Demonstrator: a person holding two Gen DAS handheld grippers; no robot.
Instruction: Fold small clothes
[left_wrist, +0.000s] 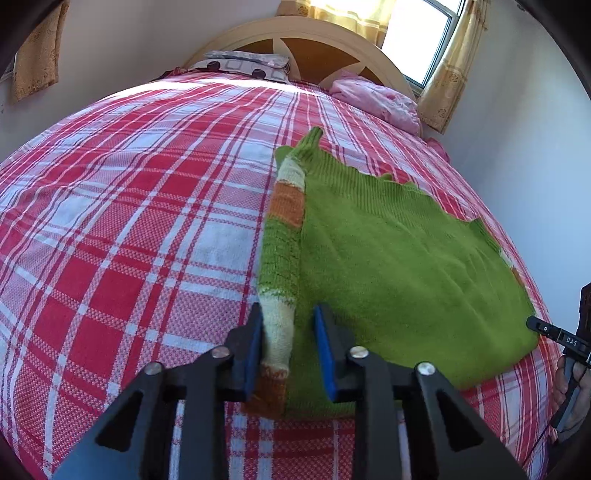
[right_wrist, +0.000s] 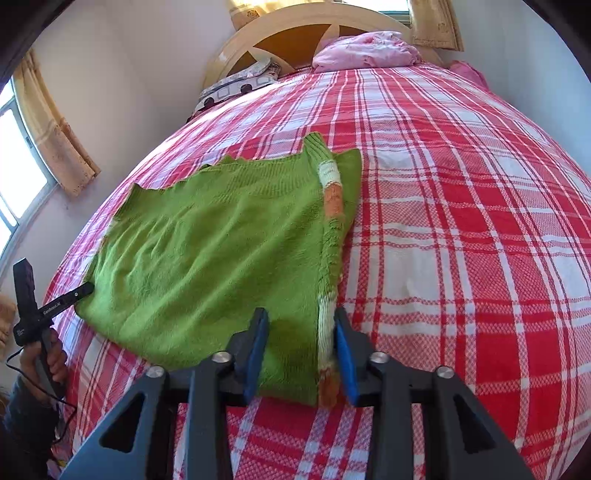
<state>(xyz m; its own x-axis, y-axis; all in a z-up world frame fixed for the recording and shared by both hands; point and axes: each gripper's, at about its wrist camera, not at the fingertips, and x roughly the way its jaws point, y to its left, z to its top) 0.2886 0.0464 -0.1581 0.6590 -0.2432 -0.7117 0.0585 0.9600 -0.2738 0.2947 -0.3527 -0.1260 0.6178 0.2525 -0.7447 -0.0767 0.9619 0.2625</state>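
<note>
A green knitted sweater (left_wrist: 388, 266) (right_wrist: 207, 258) lies flat on the red-and-white checked bed sheet (left_wrist: 129, 221) (right_wrist: 461, 221). In each view a striped sleeve (left_wrist: 280, 258) (right_wrist: 330, 236) in green, orange and cream is folded along the side edge over the body. My left gripper (left_wrist: 288, 314) stands over the near corner. Its jaws are narrowly open, with the cream part of the sleeve between them, lying flat. My right gripper (right_wrist: 301, 317) straddles the other near corner the same way. The sleeve sits by its right pad and is not pinched.
At the head of the bed are a curved wooden headboard (left_wrist: 314, 44), a patterned pillow (left_wrist: 240, 64) and a pink bundle of cloth (left_wrist: 376, 99) (right_wrist: 365, 50). Curtained windows (left_wrist: 417, 37) and white walls flank the bed. A hand (right_wrist: 48, 362) holds the left gripper's handle.
</note>
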